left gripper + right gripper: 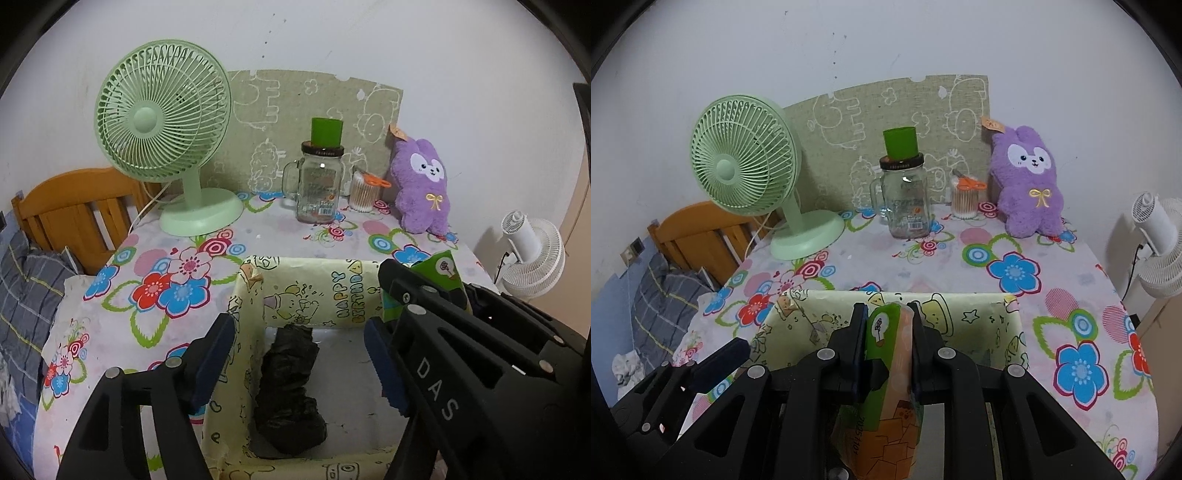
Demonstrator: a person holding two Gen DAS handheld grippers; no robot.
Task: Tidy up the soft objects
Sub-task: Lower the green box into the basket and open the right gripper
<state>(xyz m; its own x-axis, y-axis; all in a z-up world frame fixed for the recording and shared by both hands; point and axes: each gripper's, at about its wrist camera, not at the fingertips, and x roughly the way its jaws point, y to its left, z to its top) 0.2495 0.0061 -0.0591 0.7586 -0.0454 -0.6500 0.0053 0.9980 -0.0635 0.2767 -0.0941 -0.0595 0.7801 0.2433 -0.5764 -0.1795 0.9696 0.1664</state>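
A yellow cartoon-paper box stands at the near edge of the flowered table. A crumpled black soft item lies inside it against the left wall. My left gripper hangs open over the box with the black item below and between its blue pads, which do not touch it. One of its fingers shows at the lower left of the right wrist view. My right gripper is shut on a green-and-orange soft packet above the box's near right side. A purple plush rabbit sits at the back right.
At the back of the table stand a green desk fan, a glass jar with a green cup on its lid, and a tub of cotton swabs. A bed with a wooden headboard lies left; a white fan stands right.
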